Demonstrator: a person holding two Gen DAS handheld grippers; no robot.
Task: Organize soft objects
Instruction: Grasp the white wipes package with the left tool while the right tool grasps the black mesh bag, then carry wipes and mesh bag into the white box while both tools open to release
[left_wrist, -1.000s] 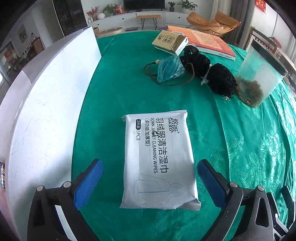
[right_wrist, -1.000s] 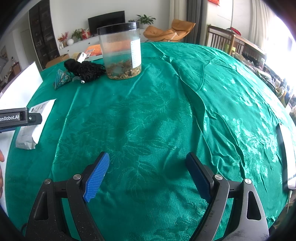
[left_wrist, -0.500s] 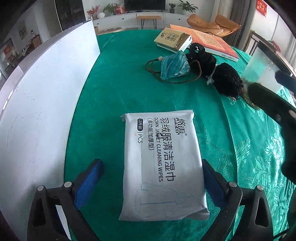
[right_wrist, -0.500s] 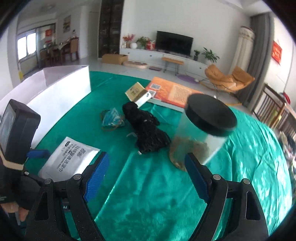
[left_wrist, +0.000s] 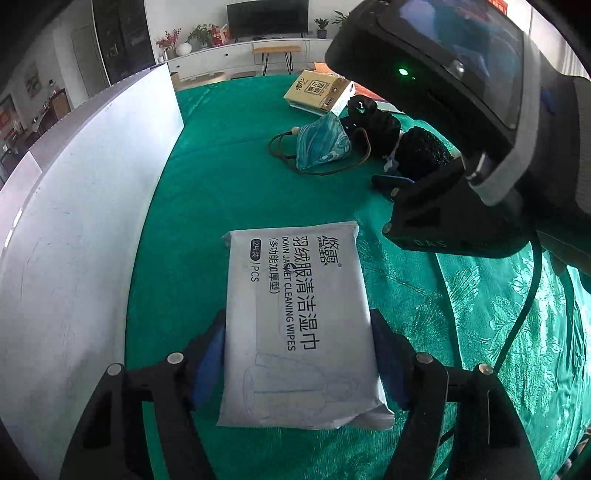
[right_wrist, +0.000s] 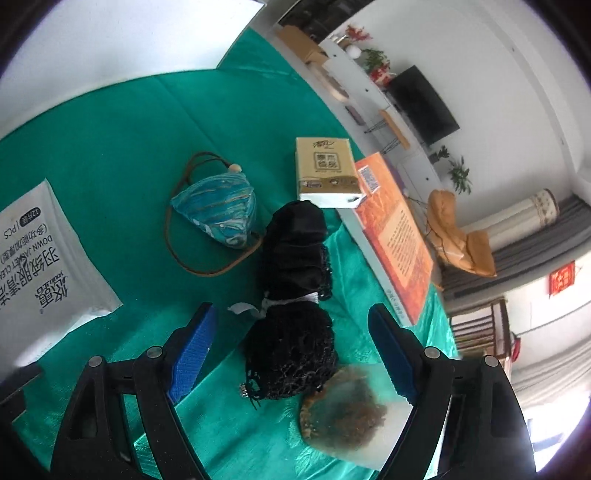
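A white pack of cleaning wipes (left_wrist: 299, 317) lies on the green tablecloth. My left gripper (left_wrist: 299, 365) is shut on its near end, one blue pad against each long side. The pack also shows in the right wrist view (right_wrist: 40, 258). My right gripper (right_wrist: 291, 350) is open, tilted, and hovers over a black net bundle (right_wrist: 291, 347) joined to a black cloth roll (right_wrist: 295, 243). A blue patterned pouch (right_wrist: 218, 210) with a brown cord lies to their left. The right gripper body (left_wrist: 461, 122) fills the upper right of the left wrist view.
A white box wall (left_wrist: 74, 221) runs along the left of the table. A tan tissue pack (right_wrist: 325, 170) and an orange book (right_wrist: 395, 236) lie beyond the soft things. A clear jar with brown contents (right_wrist: 351, 410) stands under the right gripper's right finger.
My left gripper has closed its pads onto the wipes pack. My right gripper has swung left and down over the black bundle, tilting as it went.
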